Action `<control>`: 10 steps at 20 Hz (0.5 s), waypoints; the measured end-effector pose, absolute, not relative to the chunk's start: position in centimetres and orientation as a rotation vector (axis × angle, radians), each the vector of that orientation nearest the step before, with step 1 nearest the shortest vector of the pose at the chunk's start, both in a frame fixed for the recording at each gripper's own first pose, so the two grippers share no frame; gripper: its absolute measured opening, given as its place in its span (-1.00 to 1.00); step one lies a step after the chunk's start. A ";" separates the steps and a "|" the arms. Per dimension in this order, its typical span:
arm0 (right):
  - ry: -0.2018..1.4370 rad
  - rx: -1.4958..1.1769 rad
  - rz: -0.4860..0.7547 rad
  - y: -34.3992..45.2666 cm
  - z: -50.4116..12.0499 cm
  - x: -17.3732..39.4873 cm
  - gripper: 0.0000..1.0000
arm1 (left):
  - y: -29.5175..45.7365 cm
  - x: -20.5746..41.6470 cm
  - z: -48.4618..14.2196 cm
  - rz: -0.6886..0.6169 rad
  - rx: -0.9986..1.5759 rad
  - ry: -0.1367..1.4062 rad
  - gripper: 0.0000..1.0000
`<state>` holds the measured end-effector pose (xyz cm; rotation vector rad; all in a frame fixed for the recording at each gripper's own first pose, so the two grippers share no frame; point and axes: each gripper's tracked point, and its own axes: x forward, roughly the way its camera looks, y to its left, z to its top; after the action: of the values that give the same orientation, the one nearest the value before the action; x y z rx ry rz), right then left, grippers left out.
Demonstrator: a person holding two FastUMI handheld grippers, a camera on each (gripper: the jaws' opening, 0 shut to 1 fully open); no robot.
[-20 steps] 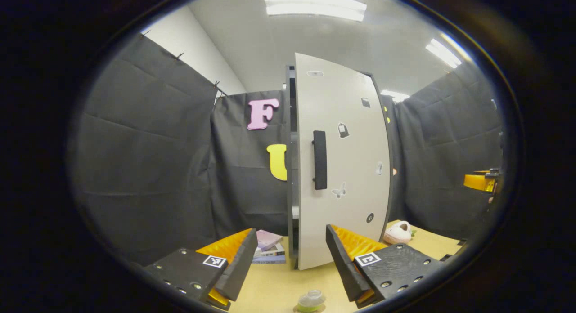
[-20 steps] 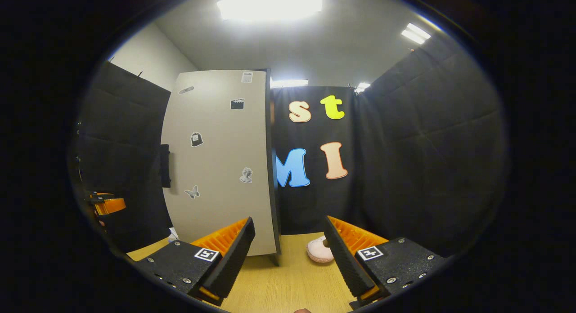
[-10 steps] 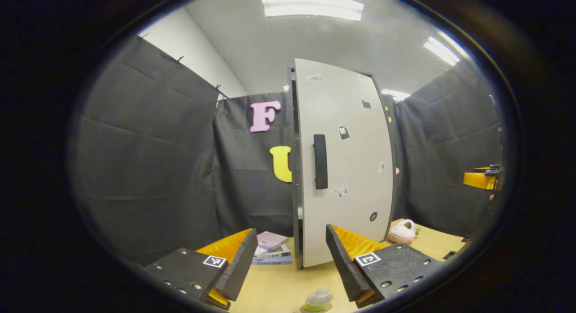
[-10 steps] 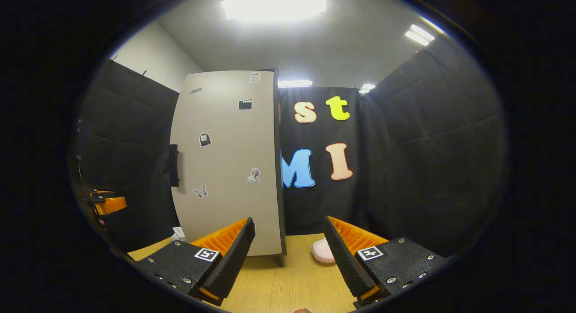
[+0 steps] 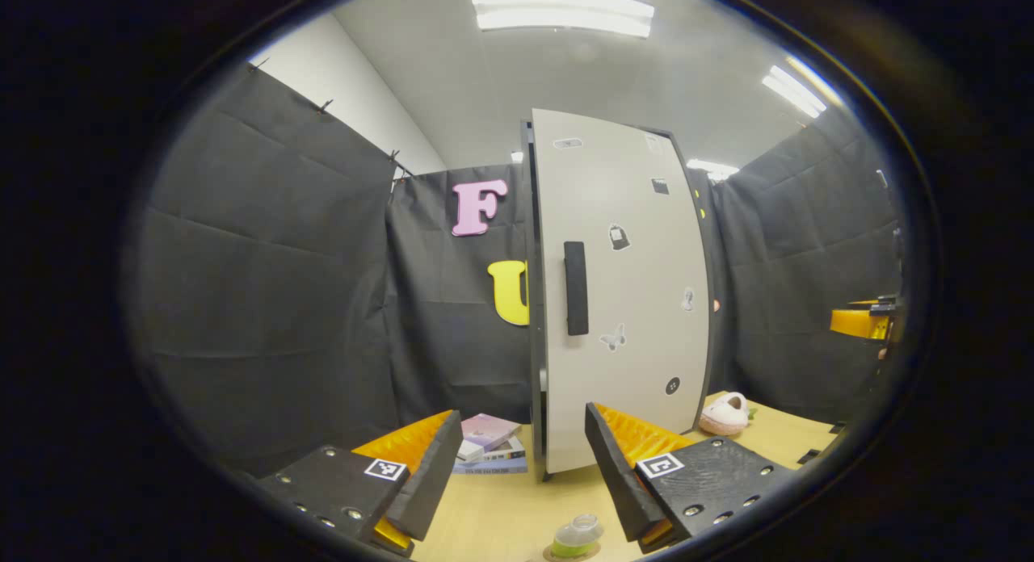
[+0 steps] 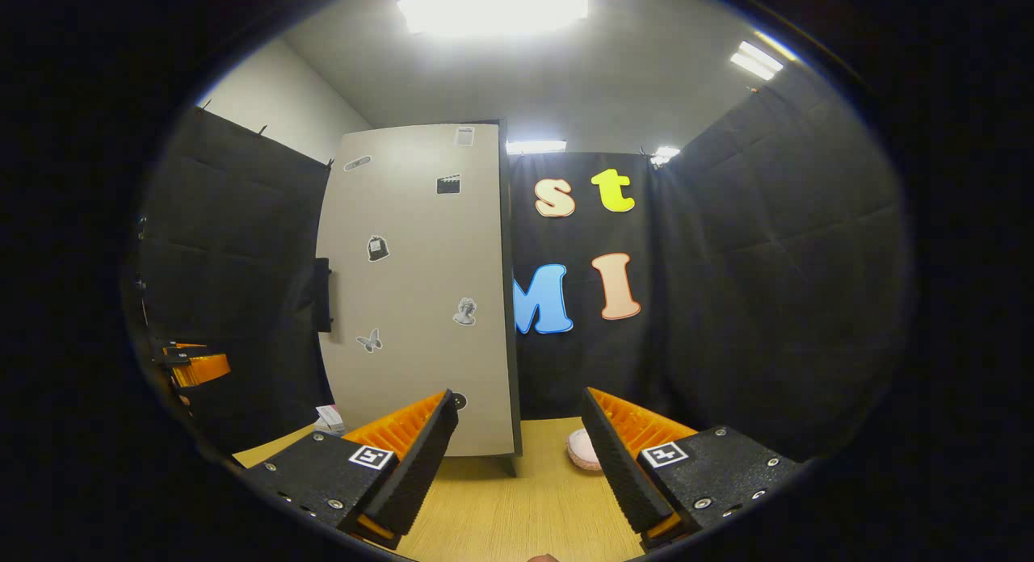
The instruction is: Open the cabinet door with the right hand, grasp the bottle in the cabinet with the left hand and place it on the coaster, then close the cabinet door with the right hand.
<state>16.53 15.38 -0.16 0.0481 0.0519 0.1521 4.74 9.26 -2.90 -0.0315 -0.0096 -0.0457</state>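
On the counter the bottle stood on its coaster, delivered. Left tongs and right tongs gaped, empty, facing the nearly closed cabinet door.

Wooden table, light tan, bare grain across front. Stack of books lying flat on table at back, pink cover on top. Pink slipper-like item on table, far right, near black cloth wall; same item in right gripper view. Ceiling light panels lit overhead. White wall strip upper left.
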 end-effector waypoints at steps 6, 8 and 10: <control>0.044 0.057 0.143 15.6 0.0 17.0 0.90 | 9.3 4.9 -2.8 -0.049 -0.031 -0.019 0.83; 0.046 0.057 0.141 15.7 -0.1 17.1 0.90 | 9.1 4.9 -2.6 -0.053 -0.041 -0.022 0.75; 0.041 0.054 0.139 15.8 0.1 17.2 0.90 | 9.2 5.0 -2.7 -0.051 -0.041 -0.022 0.83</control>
<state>17.17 15.78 0.11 0.0543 0.0413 0.1388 5.01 9.16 -2.70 -0.0412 -0.0219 -0.0510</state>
